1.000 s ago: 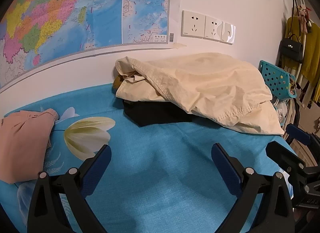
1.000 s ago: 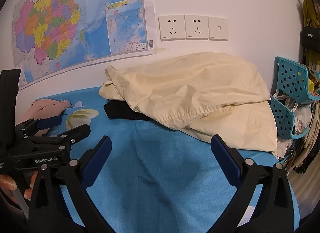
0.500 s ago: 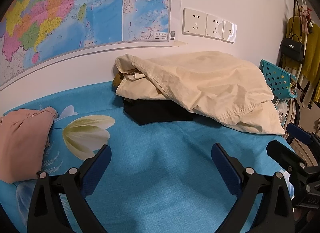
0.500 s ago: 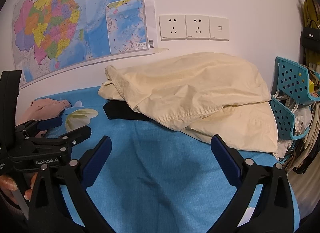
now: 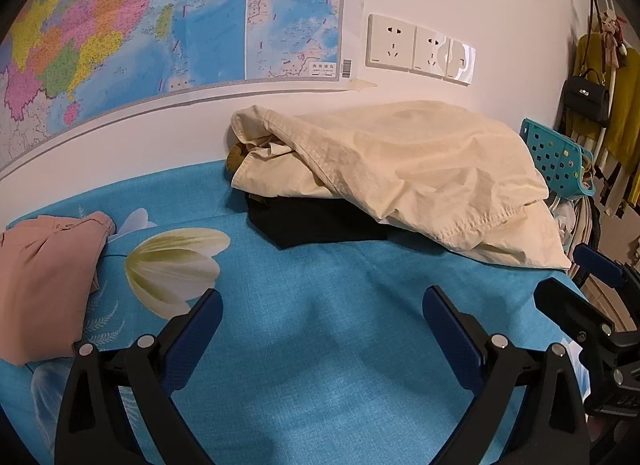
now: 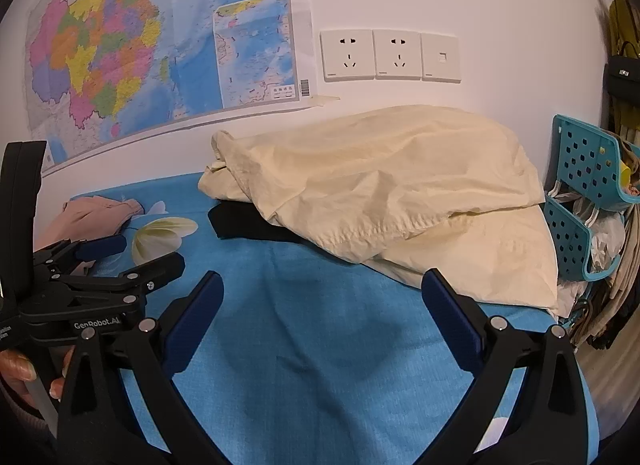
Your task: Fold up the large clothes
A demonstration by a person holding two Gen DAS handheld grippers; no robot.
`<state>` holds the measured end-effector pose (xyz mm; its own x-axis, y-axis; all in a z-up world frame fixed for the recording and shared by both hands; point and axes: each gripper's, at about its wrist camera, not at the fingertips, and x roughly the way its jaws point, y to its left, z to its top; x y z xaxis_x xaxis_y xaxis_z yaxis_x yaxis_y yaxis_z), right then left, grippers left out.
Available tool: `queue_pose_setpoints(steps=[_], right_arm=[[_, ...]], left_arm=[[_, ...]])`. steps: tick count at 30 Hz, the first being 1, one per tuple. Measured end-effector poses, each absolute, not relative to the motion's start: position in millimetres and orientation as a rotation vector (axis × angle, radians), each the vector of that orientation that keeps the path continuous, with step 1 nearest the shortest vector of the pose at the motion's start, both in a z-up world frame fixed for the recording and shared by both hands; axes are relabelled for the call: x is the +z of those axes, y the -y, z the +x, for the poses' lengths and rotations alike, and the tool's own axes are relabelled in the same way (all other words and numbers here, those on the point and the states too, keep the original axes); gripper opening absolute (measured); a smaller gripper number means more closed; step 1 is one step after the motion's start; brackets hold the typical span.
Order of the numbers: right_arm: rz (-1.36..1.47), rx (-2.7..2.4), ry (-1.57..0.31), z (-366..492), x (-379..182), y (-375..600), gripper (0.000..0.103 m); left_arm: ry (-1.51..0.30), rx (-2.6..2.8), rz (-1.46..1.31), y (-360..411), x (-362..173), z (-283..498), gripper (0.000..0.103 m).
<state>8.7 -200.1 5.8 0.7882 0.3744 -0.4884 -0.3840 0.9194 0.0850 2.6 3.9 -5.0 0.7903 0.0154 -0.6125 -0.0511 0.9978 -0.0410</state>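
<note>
My left gripper (image 5: 320, 305) hangs over the blue bedsheet (image 5: 320, 365) with its fingers (image 5: 200, 325) spread wide, nothing between them. My right gripper (image 6: 322, 297) is the same — jaws far apart, empty, above bare sheet. Ahead of both, against the wall, lies the cream garment (image 5: 400, 169), heaped and rumpled, draped over a black garment (image 5: 312, 221) whose edge pokes out toward me. A pink garment (image 5: 44, 265) sits bunched at the left of the bed, beside a printed white flower (image 5: 176, 261). On the wall hangs a map (image 5: 160, 25) with sockets (image 5: 416, 47) to its right — a teal basket (image 6: 588, 169) stands past the bed's right edge.
</note>
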Motion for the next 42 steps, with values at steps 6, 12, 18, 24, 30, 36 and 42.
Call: queue_pose_setpoints(steps=[6,12,18,24,30,36,42], right_arm=[[-0.023,0.413,-0.52,11,7,199,0.098],[-0.034,0.425,-0.514,14,8,196,0.098],[-0.073,0.461,-0.506,19,10,186,0.098],[-0.114,0.499,-0.51,38,12,170,0.098],[-0.194,0.543,-0.531,74,9,138,0.092],[-0.297,0.575,-0.555,118,-5,91,0.079],[-0.389,0.596,-0.627,152,-27,66,0.041]], left_arm=[[-0.657,0.04,-0.056,-5,-4,5,0.097],[-0.657,0.043,-0.051,-6,-2,8,0.097],[-0.658,0.049,-0.049,-8,-2,14,0.097],[-0.687,0.063,-0.051,-15,-8,30,0.097],[-0.713,0.094,-0.059,-35,-16,57,0.097],[-0.739,0.189,-0.071,-63,-28,85,0.094],[-0.746,0.218,-0.092,-83,-34,100,0.094]])
